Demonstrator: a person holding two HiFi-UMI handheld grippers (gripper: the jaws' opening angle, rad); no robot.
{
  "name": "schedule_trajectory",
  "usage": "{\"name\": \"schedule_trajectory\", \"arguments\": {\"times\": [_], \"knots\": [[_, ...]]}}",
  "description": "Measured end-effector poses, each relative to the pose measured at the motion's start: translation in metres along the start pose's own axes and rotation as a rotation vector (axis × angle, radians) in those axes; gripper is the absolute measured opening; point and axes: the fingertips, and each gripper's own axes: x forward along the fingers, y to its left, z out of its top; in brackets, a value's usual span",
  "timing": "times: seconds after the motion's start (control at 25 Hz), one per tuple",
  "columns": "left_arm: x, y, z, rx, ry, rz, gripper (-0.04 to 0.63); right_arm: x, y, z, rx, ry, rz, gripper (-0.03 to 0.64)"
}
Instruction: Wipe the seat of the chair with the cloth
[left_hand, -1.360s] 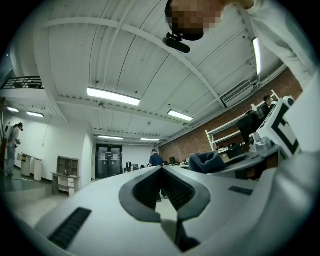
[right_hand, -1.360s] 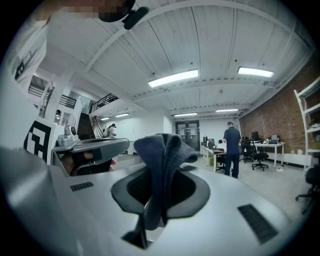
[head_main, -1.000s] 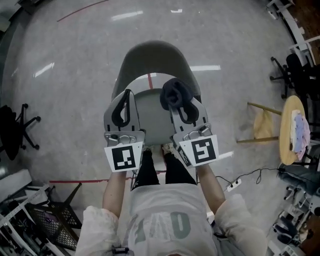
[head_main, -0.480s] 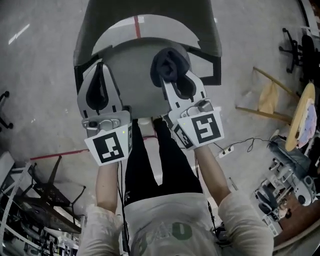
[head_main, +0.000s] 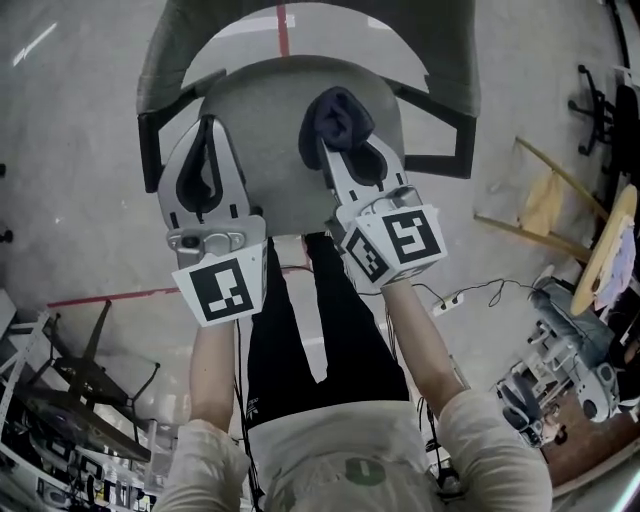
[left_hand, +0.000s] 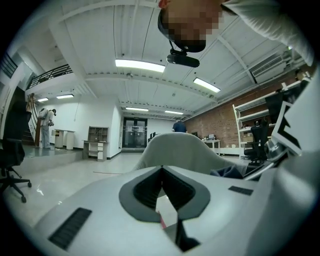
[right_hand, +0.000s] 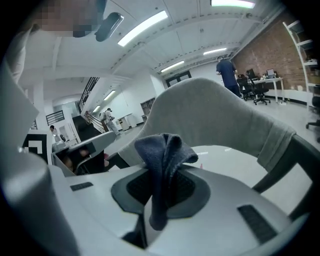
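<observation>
In the head view a grey chair stands in front of me, its pale seat (head_main: 268, 125) under both grippers and its darker backrest (head_main: 425, 45) beyond. My right gripper (head_main: 338, 145) is shut on a bunched dark blue cloth (head_main: 341, 115), held just over the middle of the seat. The right gripper view shows the cloth (right_hand: 162, 157) pinched upright between the jaws, with the backrest (right_hand: 212, 112) behind. My left gripper (head_main: 207, 124) hovers over the seat's left side, shut with nothing in it. Its tips (left_hand: 161, 170) meet in the left gripper view.
To the right stand a wooden stool (head_main: 545, 205) and a round wooden table (head_main: 605, 250). A power strip (head_main: 445, 303) with its cable lies on the floor beside my legs. A black frame (head_main: 80, 370) sits at lower left, near a red tape line (head_main: 110, 297).
Both grippers have moved forward from the seat's near edge to over the seat, and my head has come closer above the chair. The cloth stays in the right gripper.
</observation>
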Motion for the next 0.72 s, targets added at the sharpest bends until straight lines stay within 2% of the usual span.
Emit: {"name": "schedule_trajectory", "arguments": {"times": [0.24, 0.6, 0.72], "knots": [[-0.007, 0.022, -0.002, -0.014, 0.008, 0.031, 0.015, 0.025, 0.011, -0.01, -0.047, 0.022, 0.016, 0.057], [-0.019, 0.052, -0.014, -0.05, -0.002, 0.089, 0.015, 0.101, 0.049, -0.021, 0.058, 0.07, 0.154, 0.057], [-0.021, 0.054, -0.013, -0.055, -0.002, 0.088, 0.015, 0.129, 0.064, -0.034, 0.154, 0.126, 0.223, 0.057]]}}
